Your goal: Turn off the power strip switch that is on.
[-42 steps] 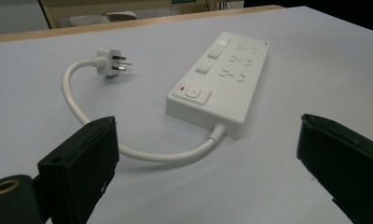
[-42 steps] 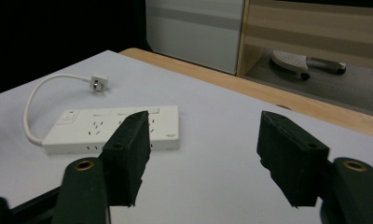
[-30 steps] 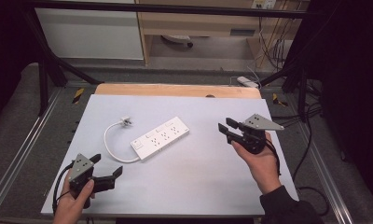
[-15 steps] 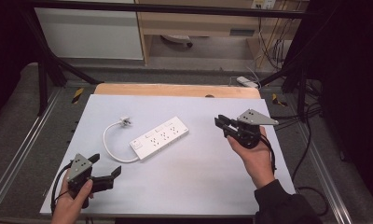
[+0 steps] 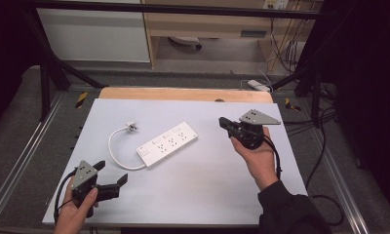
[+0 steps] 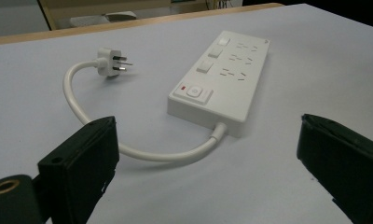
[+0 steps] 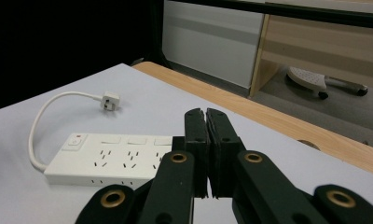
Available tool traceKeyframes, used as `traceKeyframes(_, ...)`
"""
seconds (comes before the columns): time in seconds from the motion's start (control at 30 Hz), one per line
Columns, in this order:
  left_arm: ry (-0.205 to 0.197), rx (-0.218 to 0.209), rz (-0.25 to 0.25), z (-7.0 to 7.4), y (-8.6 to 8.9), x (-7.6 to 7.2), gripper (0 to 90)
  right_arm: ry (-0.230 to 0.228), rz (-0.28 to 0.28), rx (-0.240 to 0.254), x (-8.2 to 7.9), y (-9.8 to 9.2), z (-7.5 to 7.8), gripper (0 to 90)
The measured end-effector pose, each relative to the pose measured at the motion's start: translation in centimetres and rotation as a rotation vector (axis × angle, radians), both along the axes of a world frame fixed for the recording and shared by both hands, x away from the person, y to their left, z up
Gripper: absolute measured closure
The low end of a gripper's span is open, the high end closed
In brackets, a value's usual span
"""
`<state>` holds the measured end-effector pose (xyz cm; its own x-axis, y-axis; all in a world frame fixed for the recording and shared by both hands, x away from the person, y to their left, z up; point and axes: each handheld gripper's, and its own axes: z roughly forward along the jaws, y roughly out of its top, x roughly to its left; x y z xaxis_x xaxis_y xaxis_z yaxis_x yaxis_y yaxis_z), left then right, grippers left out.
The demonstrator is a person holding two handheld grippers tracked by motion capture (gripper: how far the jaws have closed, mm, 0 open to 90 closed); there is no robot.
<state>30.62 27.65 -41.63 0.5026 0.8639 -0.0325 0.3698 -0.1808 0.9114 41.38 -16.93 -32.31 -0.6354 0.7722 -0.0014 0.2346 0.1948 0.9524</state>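
Note:
A white power strip [image 5: 167,144] [image 6: 224,77] [image 7: 111,157] lies near the middle of the table. Its short white cable [image 5: 113,151] [image 6: 77,105] loops round to a plug [image 5: 131,126] [image 6: 111,62] [image 7: 110,101] that rests on the tabletop. My left gripper [image 5: 110,174] [image 6: 208,158] is held low at the front left corner, open, its jaws wide apart and aimed at the strip. To the right of the strip, above the table, my right gripper [image 5: 223,122] [image 7: 206,119] is shut with nothing between its jaws.
The grey tabletop [image 5: 203,175] has a wooden strip [image 5: 183,93] along its far edge. Behind it stand a white cabinet [image 5: 93,34] and a wooden shelf unit [image 5: 207,22]. Metal rails run along both sides, and cables [image 5: 281,53] hang at the right.
My right gripper has moved left and a little away from the person, closer to the power strip. The left gripper has barely moved and stays open.

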Motion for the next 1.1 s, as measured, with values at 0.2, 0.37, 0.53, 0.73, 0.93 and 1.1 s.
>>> traceKeyframes(0.2,0.001,0.000,-0.001,0.0,0.0,0.0,5.6,0.001,0.004,-0.005,0.8,0.9,0.0,89.3)
traceKeyframes(0.37,0.001,0.000,-0.004,0.0,0.0,0.0,5.6,0.009,0.015,-0.006,1.5,1.6,0.0,89.7)
traceKeyframes(0.53,0.000,0.002,-0.003,0.0,0.0,0.0,5.6,0.018,0.019,-0.015,2.2,2.3,-0.2,90.0)
traceKeyframes(0.73,0.001,0.006,-0.005,0.0,0.1,0.0,5.6,0.028,0.023,-0.028,3.1,3.0,-0.6,90.0)
traceKeyframes(0.93,0.001,0.009,-0.004,0.0,0.1,0.0,5.6,0.048,0.021,-0.029,4.1,3.7,-1.3,90.0)
traceKeyframes(1.1,0.003,0.004,-0.003,0.0,0.1,0.1,5.6,0.063,0.018,-0.039,5.1,4.4,-1.9,90.0)
